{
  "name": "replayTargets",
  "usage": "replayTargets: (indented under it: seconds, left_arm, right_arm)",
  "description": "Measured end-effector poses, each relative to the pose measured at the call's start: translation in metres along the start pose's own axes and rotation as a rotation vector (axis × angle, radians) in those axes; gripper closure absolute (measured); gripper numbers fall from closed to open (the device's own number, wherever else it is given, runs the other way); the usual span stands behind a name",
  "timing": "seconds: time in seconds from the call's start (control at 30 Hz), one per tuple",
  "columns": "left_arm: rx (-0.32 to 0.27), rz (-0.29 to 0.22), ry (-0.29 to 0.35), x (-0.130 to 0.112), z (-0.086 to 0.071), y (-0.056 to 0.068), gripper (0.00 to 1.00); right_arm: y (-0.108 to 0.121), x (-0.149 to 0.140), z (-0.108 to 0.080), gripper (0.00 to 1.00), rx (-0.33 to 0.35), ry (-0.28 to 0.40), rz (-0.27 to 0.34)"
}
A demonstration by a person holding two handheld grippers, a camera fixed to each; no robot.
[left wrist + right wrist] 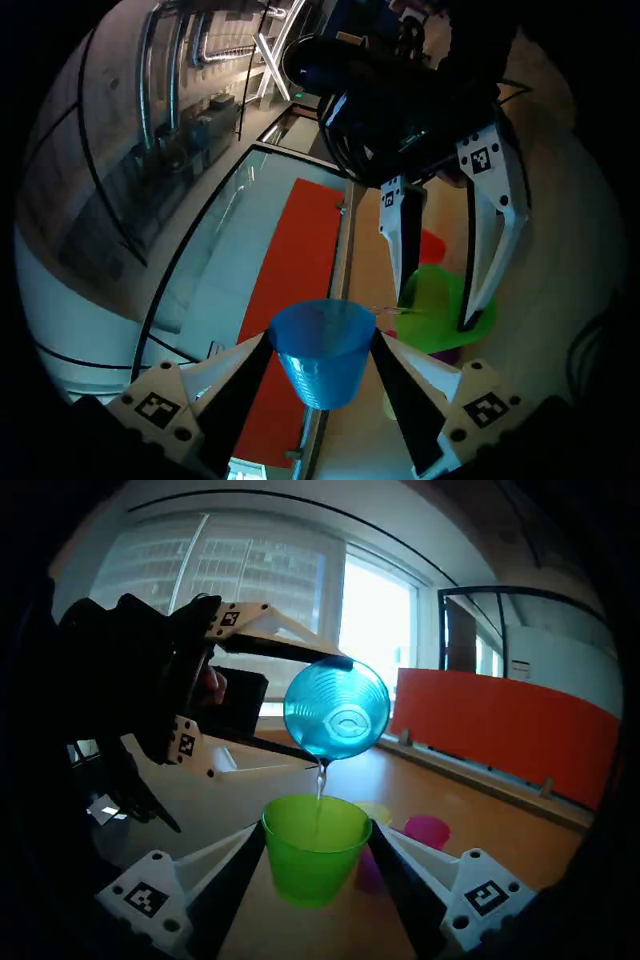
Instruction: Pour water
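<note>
The pour turns on one thing: the lower lip of the blue plastic cup (336, 708) stands straight above the mouth of the green plastic cup (314, 868), apart from it, with a thin stream of water (321, 780) bridging the gap and landing inside the rim.

The left gripper (322, 374) pinches the blue cup, a finger pressed on each side of its wall. It is rolled well over, so the cup's long axis lies near level. In the right gripper view the ribbed base faces the camera and the mouth points away and slightly down. In the left gripper view the green cup lies ahead of the blue one and off to the right, just past its rim.

The right gripper (317, 844) clamps the green cup between both fingers and carries it upright, directly ahead of its camera. The left gripper reaches in from the upper left of that view, and the hand holding it is partly visible behind its body. How full the green cup is cannot be told through its wall.

Beyond the right gripper's fingertips a yellow cup (378, 810) and a pink cup (426, 830) stand on the wooden table (488, 800), both clear of the pour.

My judgement is that the pour is under way but thin — more roll from the left wrist would quicken it, provided the lip stays over the green mouth. The receiving hand need only stay level.
</note>
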State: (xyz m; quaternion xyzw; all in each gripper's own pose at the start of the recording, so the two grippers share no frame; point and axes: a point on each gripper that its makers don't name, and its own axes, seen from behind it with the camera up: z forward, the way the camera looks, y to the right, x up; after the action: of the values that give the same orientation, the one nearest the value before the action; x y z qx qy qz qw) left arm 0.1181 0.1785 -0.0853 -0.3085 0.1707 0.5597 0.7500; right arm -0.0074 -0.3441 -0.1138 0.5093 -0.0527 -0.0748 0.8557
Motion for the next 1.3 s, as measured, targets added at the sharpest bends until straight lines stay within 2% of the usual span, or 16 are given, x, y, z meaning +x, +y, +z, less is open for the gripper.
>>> replayTargets:
  seconds: [1.3]
  left_arm:
    - [0.011,0.098,0.007,0.0039,0.0013,-0.0033,0.13]
  right_arm:
    - [0.0006,-0.0019,-0.0007,0.06,-0.001,-0.001,-0.002]
